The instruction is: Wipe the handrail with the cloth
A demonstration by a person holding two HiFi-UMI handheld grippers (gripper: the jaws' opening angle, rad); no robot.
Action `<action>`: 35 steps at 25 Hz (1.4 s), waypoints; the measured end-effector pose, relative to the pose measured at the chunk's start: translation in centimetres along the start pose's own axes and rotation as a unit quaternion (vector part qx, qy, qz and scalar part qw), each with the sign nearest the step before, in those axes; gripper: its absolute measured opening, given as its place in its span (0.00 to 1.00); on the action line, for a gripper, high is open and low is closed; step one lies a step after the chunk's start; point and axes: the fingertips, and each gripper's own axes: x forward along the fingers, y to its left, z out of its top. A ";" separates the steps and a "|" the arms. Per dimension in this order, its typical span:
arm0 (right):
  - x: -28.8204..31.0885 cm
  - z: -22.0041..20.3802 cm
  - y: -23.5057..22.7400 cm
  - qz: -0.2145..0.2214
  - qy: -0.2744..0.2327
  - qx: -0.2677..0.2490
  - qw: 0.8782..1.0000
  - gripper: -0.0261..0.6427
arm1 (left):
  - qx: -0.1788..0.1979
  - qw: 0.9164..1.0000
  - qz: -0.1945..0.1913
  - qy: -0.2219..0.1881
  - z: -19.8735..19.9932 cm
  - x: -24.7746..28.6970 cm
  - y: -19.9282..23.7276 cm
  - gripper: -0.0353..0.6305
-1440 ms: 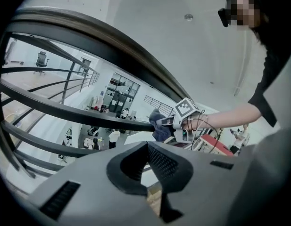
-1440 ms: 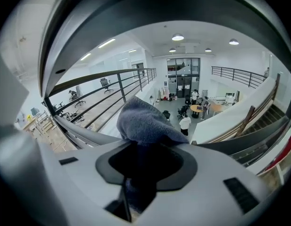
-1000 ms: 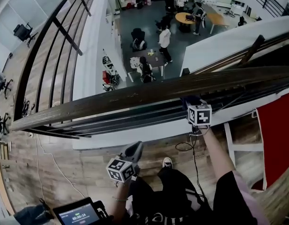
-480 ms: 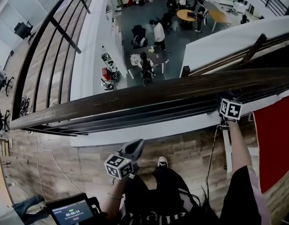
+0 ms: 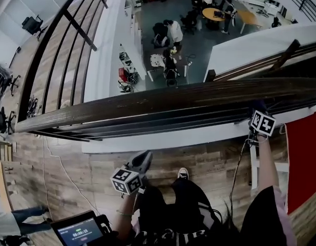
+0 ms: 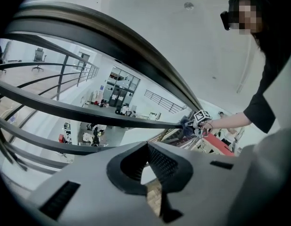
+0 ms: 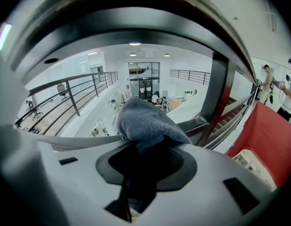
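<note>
Handrail [image 5: 163, 104] of dark wood, in the head view, stretched across the whole width, thinner dark bars just under it and an open lower floor with people [image 5: 170, 35] far below. Right tool [image 5: 258, 111] up against the rail's near side towards the right end, marker cube facing the camera, a dark bit of cloth [image 5: 256, 105] at its tip touching the wood; red panel [image 5: 303, 158] just beside the arm. Left tool [image 5: 142, 160] low and well apart from the rail, over the wooden floor [image 5: 65, 178], tip pointing towards the bars, touching nothing; small lit screen [image 5: 78, 233] at the bottom left. Left gripper view: jaws of the left tool [image 6: 147, 147] closed tip to tip with nothing between them, handrail [image 6: 112, 36] sweeping overhead, and far along it the right tool [image 6: 198, 120] with the dark cloth [image 6: 187, 124] pressed to the rail. Right gripper view: right tool [image 7: 145, 149] clamped on the grey-blue cloth [image 7: 145, 121], bunched fabric bulging out past the jaws, underside of the handrail [image 7: 136, 18] arching close above, red panel [image 7: 268, 140] at the right.
</note>
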 end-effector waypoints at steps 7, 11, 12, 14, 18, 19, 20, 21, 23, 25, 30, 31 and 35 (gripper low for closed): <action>-4.8 -4.2 10.7 0.049 -0.004 0.032 0.998 0.20 | -0.014 0.999 0.023 -0.030 1.1 -5.3 5.2 0.06; -9.7 -7.1 23.6 0.077 0.002 0.033 0.996 0.20 | -0.020 0.999 0.026 -0.033 1.9 -13.1 11.9 0.06; -10.5 -8.0 26.3 0.083 0.004 0.035 0.996 0.20 | -0.020 0.999 0.027 -0.033 1.7 -14.5 13.5 0.06; -11.6 -9.7 31.8 0.095 0.008 0.037 0.995 0.20 | -0.022 0.999 0.029 -0.034 1.5 -17.5 16.5 0.06; -13.2 -13.6 44.4 0.132 0.025 0.032 0.990 0.20 | -0.014 0.999 0.036 -0.027 1.0 -23.8 23.2 0.06; -13.6 -14.4 47.6 0.143 0.030 0.026 0.989 0.20 | -0.012 0.999 0.039 -0.025 0.8 -25.3 24.8 0.06; -13.9 -15.1 50.8 0.155 0.035 0.017 0.987 0.20 | -0.013 0.999 0.042 -0.024 0.5 -26.7 26.4 0.06; -14.1 -15.9 54.0 0.167 0.041 0.005 0.985 0.20 | -0.016 0.999 0.046 -0.022 0.2 -28.0 27.9 0.06; -14.0 -17.5 60.1 0.190 0.055 -0.026 0.980 0.20 | -0.025 0.998 0.057 -0.020 -0.4 -30.3 30.9 0.06; -13.4 -19.2 66.4 0.213 0.068 -0.054 0.973 0.20 | -0.030 0.997 0.067 -0.021 -1.1 -32.2 34.1 0.06; -12.9 -22.8 81.8 0.269 0.100 -0.133 0.949 0.20 | -0.054 0.994 0.090 -0.024 -3.6 -36.6 41.0 0.06; -12.8 -23.5 84.5 0.279 0.104 -0.149 0.943 0.20 | -0.060 0.993 0.095 -0.026 -4.0 -37.3 42.0 0.06; -12.2 -25.9 94.3 0.314 0.114 -0.203 0.920 0.20 | -0.077 0.991 0.102 -0.033 -5.3 -39.1 45.0 0.06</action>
